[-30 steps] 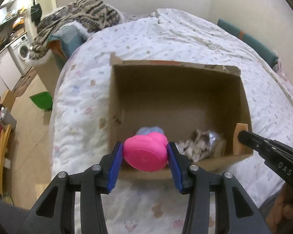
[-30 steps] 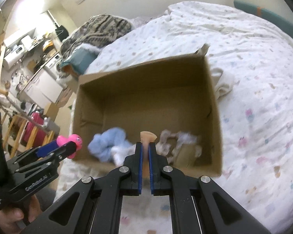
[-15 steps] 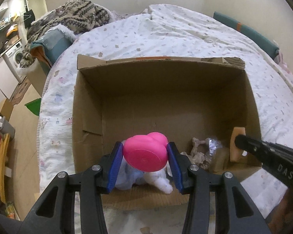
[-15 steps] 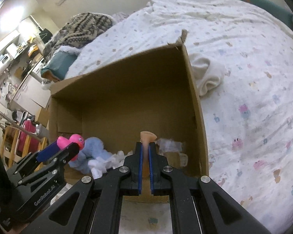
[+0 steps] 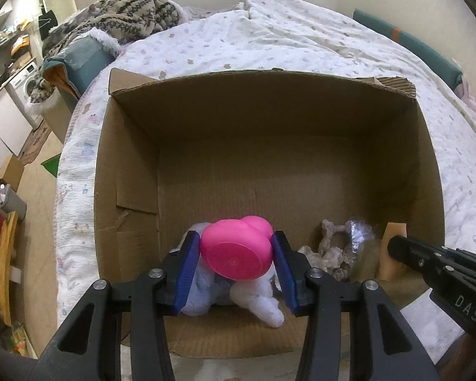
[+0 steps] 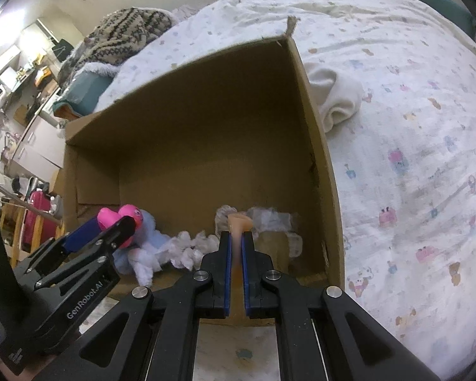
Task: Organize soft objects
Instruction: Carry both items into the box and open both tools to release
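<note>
Left gripper (image 5: 236, 255) clamped on pink rubber toy (image 5: 238, 249), held just inside near wall of cardboard box (image 5: 127, 165), above blue-white plush (image 5: 203, 292) on box floor. Right gripper (image 6: 235, 247) pinched almost fully closed on thin peach piece (image 6: 238, 222), also over box near wall, right side. Step: depositing both items. Next: lower slightly, release over free floor. Unclear: peach piece identity, blurred; crinkly grey bundle (image 5: 333, 250) inside box; plush partly hidden behind jaws.

Open-topped cardboard box (image 5: 127, 165): far half of floor bare, free for entry from above. Near edge blocked by blue-white plush (image 5: 257, 301) and grey crumpled bundle (image 5: 330, 250). Four walls bounding sideways passage.
</note>
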The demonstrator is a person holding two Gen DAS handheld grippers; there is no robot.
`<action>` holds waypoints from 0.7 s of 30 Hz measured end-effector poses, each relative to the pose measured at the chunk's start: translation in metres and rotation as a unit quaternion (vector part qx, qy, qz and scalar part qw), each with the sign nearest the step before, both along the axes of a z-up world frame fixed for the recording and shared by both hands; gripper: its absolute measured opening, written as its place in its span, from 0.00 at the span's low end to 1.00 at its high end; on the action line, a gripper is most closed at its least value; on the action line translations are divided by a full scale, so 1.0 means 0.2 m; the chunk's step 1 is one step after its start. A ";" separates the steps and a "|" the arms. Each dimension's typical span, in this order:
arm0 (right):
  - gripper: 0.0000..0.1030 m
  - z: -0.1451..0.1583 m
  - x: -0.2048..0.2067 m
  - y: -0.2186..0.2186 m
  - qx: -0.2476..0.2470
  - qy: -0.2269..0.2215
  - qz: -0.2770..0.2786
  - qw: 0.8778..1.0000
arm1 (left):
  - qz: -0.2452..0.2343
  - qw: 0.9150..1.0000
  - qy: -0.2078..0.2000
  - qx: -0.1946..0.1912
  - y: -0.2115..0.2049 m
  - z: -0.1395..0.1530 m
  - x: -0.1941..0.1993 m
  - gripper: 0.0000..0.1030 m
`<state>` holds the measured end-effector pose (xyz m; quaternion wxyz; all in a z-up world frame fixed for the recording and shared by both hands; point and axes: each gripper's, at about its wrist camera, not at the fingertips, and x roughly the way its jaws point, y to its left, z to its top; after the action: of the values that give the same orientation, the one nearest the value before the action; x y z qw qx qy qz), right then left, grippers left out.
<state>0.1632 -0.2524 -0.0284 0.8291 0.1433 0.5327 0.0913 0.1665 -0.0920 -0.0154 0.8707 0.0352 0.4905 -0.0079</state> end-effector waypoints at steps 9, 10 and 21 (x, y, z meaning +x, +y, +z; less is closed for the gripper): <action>0.08 -0.02 0.00 0.00 0.022 0.005 -0.001 1.000 | 0.000 1.000 0.003 0.005 0.02 -0.02 -0.01 0.41; 0.08 -0.02 0.00 0.00 0.022 0.004 0.000 1.000 | -0.002 1.000 0.004 0.004 0.02 -0.02 -0.01 0.41; 0.08 -0.01 -0.02 0.00 0.023 0.002 0.001 1.000 | -0.010 0.999 -0.006 0.042 0.00 0.00 -0.04 0.62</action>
<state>0.1594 -0.2521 -0.0304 0.8243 0.1620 0.5324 0.1042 0.1590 -0.0913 -0.0157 0.8714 0.0764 0.4845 0.0037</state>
